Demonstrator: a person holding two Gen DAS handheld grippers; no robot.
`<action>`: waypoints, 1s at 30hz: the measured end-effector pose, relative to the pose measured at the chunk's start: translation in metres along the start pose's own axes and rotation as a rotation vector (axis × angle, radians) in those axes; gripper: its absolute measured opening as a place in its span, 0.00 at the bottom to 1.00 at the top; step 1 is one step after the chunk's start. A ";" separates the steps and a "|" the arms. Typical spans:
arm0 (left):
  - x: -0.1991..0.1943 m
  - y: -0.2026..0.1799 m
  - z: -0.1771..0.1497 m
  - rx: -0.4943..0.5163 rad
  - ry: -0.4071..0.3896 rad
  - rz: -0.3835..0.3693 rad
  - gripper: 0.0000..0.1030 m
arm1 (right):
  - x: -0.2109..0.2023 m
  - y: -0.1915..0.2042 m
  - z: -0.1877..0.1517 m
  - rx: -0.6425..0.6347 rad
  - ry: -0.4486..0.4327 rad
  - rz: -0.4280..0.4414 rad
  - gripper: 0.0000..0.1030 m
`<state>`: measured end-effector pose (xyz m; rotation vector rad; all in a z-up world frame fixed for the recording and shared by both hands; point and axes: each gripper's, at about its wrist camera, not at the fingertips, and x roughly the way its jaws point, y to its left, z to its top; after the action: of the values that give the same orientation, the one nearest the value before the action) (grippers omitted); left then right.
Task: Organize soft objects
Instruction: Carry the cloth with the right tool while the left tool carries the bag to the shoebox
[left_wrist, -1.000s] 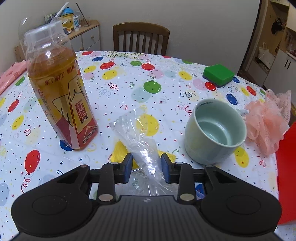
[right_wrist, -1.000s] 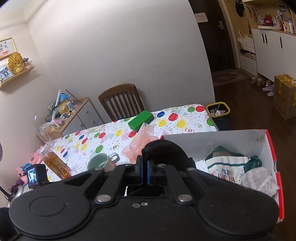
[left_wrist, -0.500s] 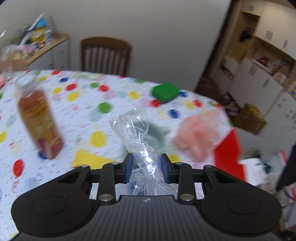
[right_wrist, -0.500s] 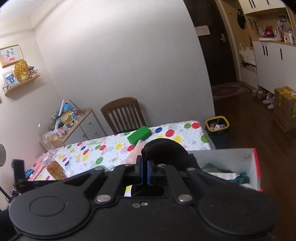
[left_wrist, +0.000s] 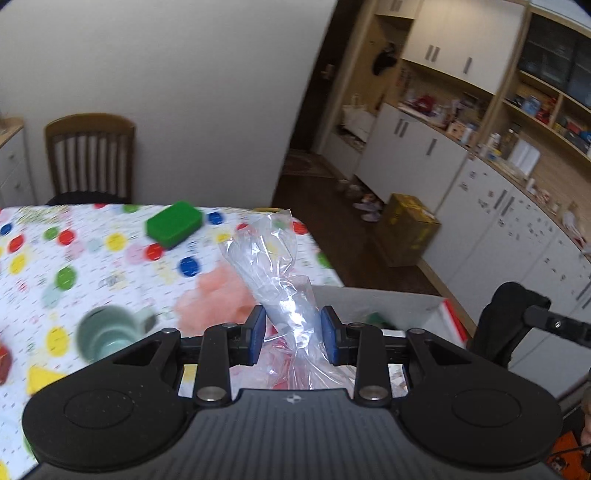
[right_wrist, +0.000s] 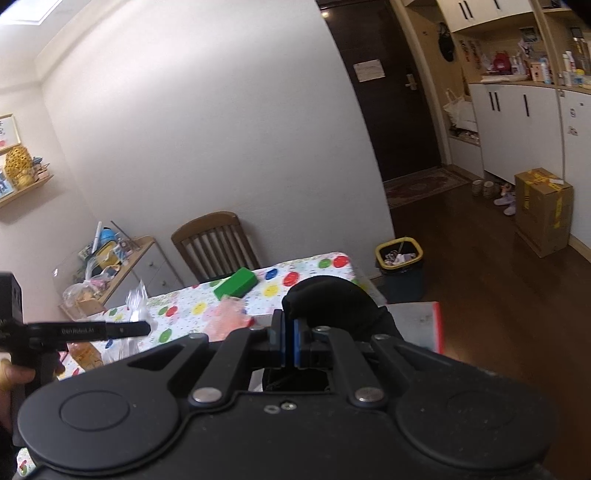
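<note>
My left gripper (left_wrist: 291, 332) is shut on a crumpled clear plastic bag (left_wrist: 266, 254), held in the air above the table's right edge. Just behind it is a white box with a red rim (left_wrist: 388, 299). A pink mesh pouf (left_wrist: 218, 295) lies on the balloon-print tablecloth (left_wrist: 37, 258) beside the box. My right gripper (right_wrist: 290, 343) is shut on a black fabric item (right_wrist: 332, 306), which also hangs at the right in the left wrist view as black fabric (left_wrist: 502, 317). In the right wrist view the left gripper (right_wrist: 146, 326) carries the bag (right_wrist: 136, 299) at the left, and the box (right_wrist: 417, 325) is partly hidden.
On the table are a green block (left_wrist: 173, 223), a pale green cup (left_wrist: 107, 334) and a tea bottle (right_wrist: 85, 354). A wooden chair (left_wrist: 88, 158) stands at the far side. On the floor are a bin (right_wrist: 400, 266) and a cardboard carton (right_wrist: 543, 210).
My left gripper rose with the bag off the table and swung right to the box. My right gripper moved away with the black fabric, so less of the box shows.
</note>
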<state>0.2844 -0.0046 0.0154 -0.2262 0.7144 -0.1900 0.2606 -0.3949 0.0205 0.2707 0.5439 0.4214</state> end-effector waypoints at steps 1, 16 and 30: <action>0.004 -0.007 0.002 0.011 0.001 -0.008 0.31 | -0.001 -0.004 0.000 0.002 0.000 -0.009 0.04; 0.101 -0.094 -0.006 0.175 0.131 -0.105 0.31 | 0.032 -0.037 -0.010 0.021 0.084 -0.054 0.04; 0.161 -0.109 -0.033 0.255 0.225 -0.001 0.31 | 0.099 -0.054 -0.021 0.066 0.227 -0.064 0.03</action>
<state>0.3707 -0.1533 -0.0803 0.0397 0.9049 -0.3084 0.3428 -0.3942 -0.0600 0.2697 0.7882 0.3744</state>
